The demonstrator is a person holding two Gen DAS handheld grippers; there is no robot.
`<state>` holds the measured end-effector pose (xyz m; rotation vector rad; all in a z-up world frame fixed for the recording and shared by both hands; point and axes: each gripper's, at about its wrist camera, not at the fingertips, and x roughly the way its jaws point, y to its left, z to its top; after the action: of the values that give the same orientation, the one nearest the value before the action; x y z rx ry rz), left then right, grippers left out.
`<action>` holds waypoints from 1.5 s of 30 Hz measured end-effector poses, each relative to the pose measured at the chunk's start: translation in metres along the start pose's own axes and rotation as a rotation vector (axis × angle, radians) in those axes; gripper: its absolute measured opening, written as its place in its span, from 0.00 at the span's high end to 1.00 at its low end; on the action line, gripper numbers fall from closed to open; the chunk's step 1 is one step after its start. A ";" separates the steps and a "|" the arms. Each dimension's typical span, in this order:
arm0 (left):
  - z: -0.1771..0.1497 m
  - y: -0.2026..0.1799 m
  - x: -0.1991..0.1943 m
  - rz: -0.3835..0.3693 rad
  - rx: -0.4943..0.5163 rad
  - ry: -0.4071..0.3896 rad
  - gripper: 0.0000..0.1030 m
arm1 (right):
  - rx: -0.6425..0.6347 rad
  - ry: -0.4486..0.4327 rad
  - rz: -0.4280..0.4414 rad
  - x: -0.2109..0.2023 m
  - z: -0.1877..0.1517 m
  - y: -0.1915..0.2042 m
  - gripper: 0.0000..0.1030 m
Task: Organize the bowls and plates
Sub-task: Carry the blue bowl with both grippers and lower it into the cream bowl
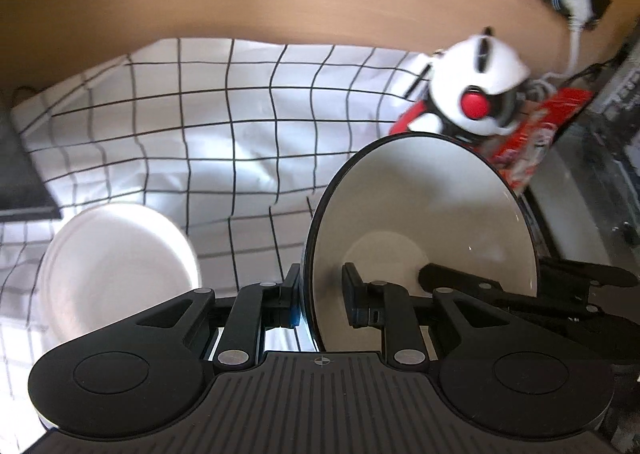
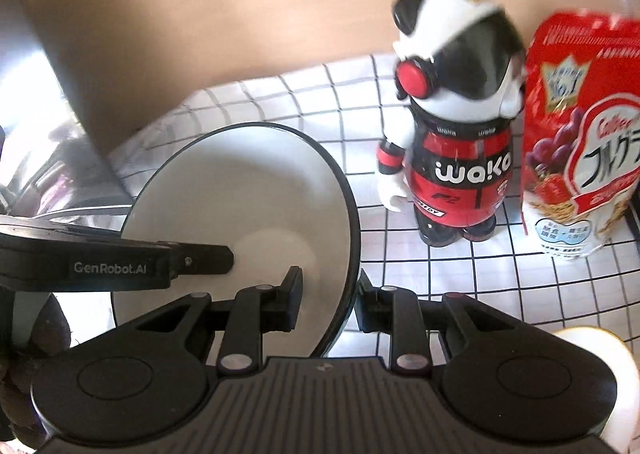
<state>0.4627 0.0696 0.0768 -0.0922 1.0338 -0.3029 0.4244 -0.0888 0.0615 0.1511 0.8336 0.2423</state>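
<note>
Together, left tool [image 1: 320, 294] and right tool [image 2: 330, 292] pinch the bowl's [image 1: 432, 205] rim.

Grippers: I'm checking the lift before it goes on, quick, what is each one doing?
Left gripper: shut on the black-rimmed bowl, one rim.
Right gripper: shut on the same bowl, opposite rim.

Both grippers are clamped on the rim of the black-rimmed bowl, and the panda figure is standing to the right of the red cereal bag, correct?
Not quite. The panda figure stands to the left of the red cereal bag, as the right wrist view shows. The rest holds: the left gripper and the right gripper each clamp the rim of the black-rimmed bowl.
</note>
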 end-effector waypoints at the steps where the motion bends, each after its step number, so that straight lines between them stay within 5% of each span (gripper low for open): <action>1: -0.005 -0.002 -0.008 -0.001 0.001 -0.006 0.77 | -0.003 -0.003 0.009 -0.008 -0.003 0.002 0.74; 7: -0.037 -0.013 -0.049 -0.014 -0.015 -0.025 0.77 | -0.023 0.029 0.077 -0.049 -0.026 0.008 0.74; 17: -0.065 -0.055 -0.063 -0.001 0.013 -0.015 0.77 | -0.045 0.043 0.075 -0.086 -0.056 -0.008 0.74; 30: -0.085 -0.156 -0.008 -0.106 0.065 0.057 0.77 | 0.050 0.019 -0.040 -0.123 -0.091 -0.112 0.74; 45: -0.086 -0.201 0.064 -0.045 0.051 0.007 0.77 | 0.138 0.033 -0.082 -0.092 -0.110 -0.180 0.74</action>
<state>0.3785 -0.1346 0.0236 -0.0686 1.0309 -0.3706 0.3102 -0.2825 0.0135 0.2425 0.8874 0.1103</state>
